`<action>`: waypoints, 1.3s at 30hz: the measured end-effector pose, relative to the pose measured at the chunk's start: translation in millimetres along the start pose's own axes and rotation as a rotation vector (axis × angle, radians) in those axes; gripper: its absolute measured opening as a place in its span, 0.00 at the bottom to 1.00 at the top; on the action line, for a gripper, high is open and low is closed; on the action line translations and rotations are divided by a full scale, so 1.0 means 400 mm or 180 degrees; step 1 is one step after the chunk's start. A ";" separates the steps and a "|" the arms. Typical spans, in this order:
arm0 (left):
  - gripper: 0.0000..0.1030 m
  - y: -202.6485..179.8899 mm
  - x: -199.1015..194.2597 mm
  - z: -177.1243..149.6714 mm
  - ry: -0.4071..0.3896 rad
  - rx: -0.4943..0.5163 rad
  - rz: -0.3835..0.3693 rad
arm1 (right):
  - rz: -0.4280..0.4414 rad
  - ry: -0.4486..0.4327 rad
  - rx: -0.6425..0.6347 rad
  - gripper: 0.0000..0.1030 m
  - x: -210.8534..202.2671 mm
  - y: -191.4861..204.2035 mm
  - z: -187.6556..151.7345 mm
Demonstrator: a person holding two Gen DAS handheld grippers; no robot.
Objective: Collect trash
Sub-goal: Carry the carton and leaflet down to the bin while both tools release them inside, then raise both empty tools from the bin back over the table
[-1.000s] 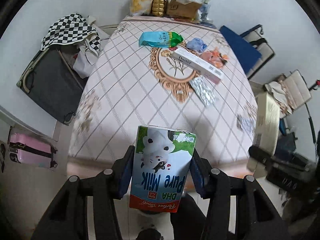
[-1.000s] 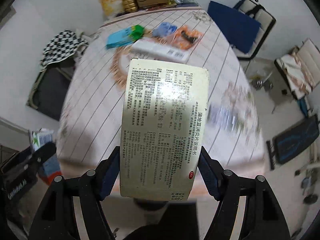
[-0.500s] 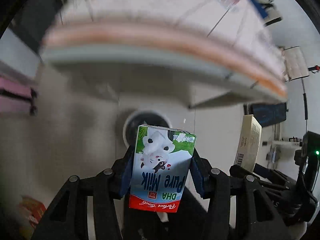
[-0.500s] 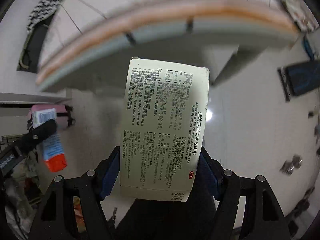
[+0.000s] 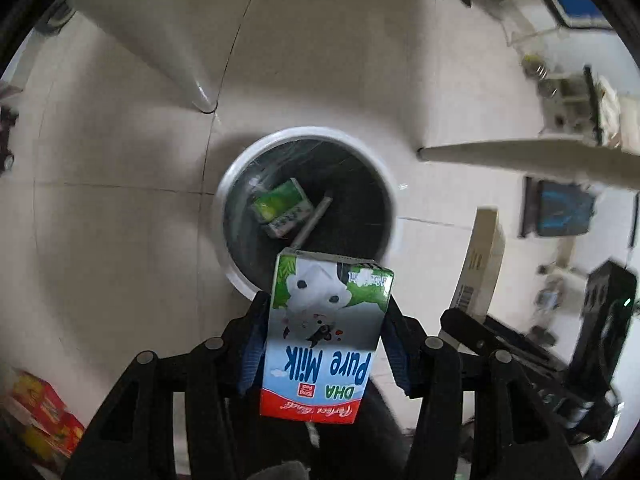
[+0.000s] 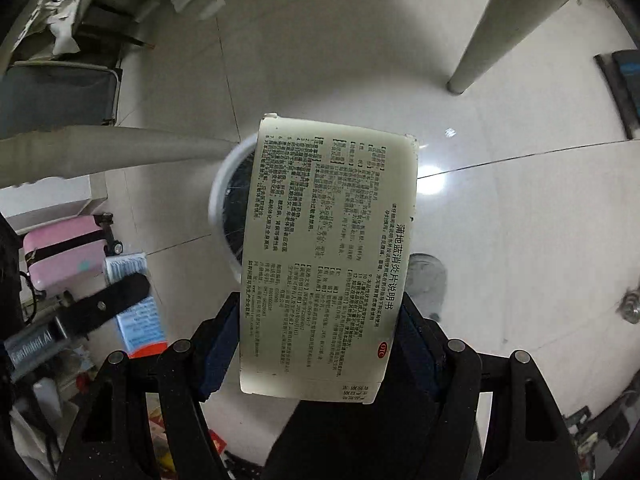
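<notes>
My left gripper (image 5: 324, 328) is shut on a blue and white milk carton (image 5: 324, 336) and holds it just above the near rim of a round white trash bin (image 5: 236, 268) with a black liner. A green carton (image 5: 280, 206) lies inside the bin. My right gripper (image 6: 320, 320) is shut on a pale medicine box (image 6: 332, 248) printed with black text, held over the same bin (image 6: 218, 200), which it mostly hides. The right gripper and its box (image 5: 480, 264) show at the right of the left wrist view.
White table legs (image 5: 176, 56) (image 6: 492, 28) stand on the tiled floor beside the bin. A pink suitcase (image 6: 64, 248) and a grey one (image 6: 52, 96) stand at the left. Red boxes (image 5: 40, 412) lie on the floor at lower left.
Both grippers have swung down from the table top, past its edge, to the floor. The trash bin has come into full view below them. Both still hold their items.
</notes>
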State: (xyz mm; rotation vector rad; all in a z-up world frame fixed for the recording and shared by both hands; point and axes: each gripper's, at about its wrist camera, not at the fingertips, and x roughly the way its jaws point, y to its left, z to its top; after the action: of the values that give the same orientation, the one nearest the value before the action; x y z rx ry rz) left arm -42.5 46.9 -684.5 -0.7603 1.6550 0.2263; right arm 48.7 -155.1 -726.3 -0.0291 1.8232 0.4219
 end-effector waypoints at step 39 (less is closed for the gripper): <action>0.96 -0.136 -0.567 -0.291 -0.0773 0.0007 0.0776 | -0.0681 -0.0577 -0.0851 0.99 -0.548 0.192 -0.173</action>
State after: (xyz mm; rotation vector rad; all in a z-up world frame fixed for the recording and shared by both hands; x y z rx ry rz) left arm -94.2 22.4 -430.1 -0.5057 1.5127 0.4706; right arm 31.6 -146.9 -484.5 -0.3564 1.5566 0.4966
